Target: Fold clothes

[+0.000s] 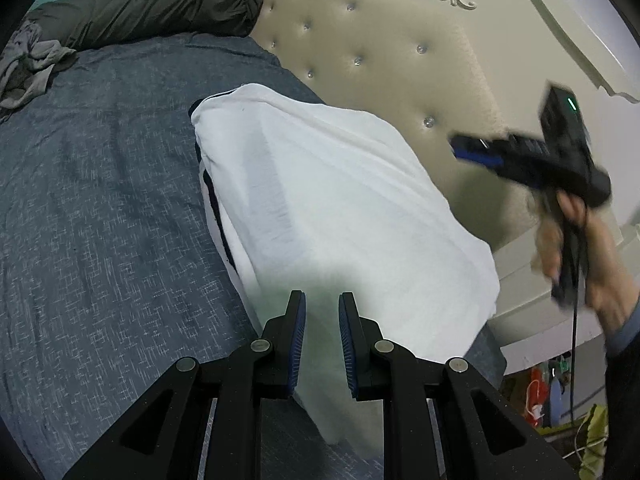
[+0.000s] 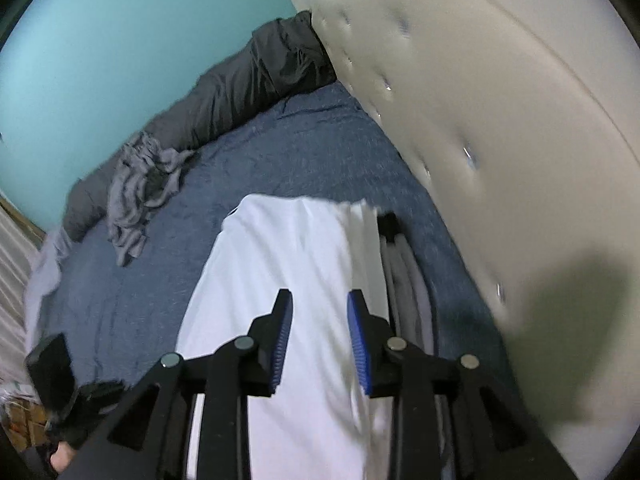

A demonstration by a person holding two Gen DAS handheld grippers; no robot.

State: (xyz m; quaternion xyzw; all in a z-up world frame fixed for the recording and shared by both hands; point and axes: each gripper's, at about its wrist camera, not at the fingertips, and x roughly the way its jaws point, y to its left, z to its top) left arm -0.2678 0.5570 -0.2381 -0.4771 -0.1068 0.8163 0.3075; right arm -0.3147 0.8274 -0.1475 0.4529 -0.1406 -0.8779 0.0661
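Left wrist view: white garment hides left jaws' grip; blurred right gripper jaws empty, apart.

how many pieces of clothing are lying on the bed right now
2 for certain: the white garment folded near the headboard, and a crumpled grey garment by the dark bedding roll. More may lie beneath the white one.

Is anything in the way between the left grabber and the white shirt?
No, nothing visible is in the way. The left gripper is right over the near end of the white shirt on the blue bedspread, jaws slightly apart. The right gripper is off to the side.
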